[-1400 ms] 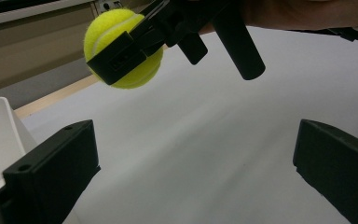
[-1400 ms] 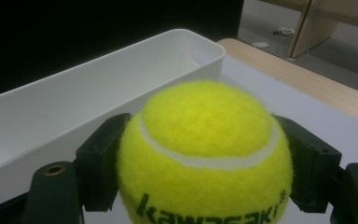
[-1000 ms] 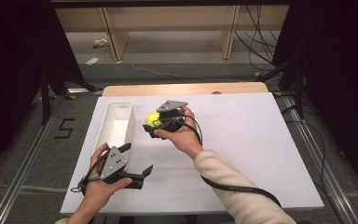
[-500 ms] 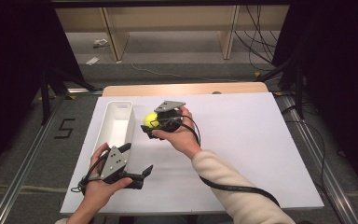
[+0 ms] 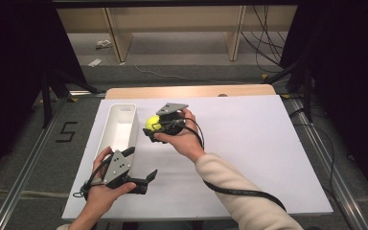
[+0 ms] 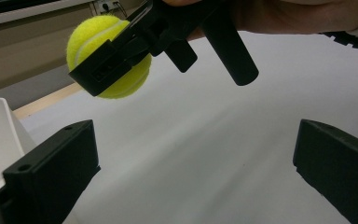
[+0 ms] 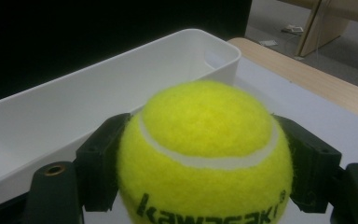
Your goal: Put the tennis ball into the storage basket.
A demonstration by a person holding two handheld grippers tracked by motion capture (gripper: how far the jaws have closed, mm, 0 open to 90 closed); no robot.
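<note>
1. Tennis ball (image 5: 152, 122): yellow, with a white seam and dark lettering. You hold it in the air, just beside the long side of the white bin (image 5: 113, 139), toward the bin's far end. It touches neither the bin nor the sheet.

2. Right gripper (image 5: 155, 127): your jaws are clamped on the tennis ball, one on each flank. The right gripper view shows the ball (image 7: 205, 154) seated squarely between them, with the bin (image 7: 74, 116) directly beyond it.

3. Left gripper (image 5: 141, 179): your jaws stand wide apart and hold nothing. It sits low over the white sheet (image 5: 268, 158), off the near end of the bin. The left gripper view shows bare sheet between the jaws and the ball (image 6: 107, 56) held higher up, farther off.

4. White bin: long and narrow, lying lengthwise along the left side of the sheet. What shows of its inside looks bare.

5. Step in hand, as judged: carrying. You have the ball lifted and aimed at the bin, and the drop is not yet made.

6. Next move, as judged: bring the ball across the bin's near wall until it hangs over the inside, lower it a little, then part your right jaws. Clear the rim first, or the ball may bounce off the wall and roll away across the sheet. The left gripper has no evident part in this.
</note>
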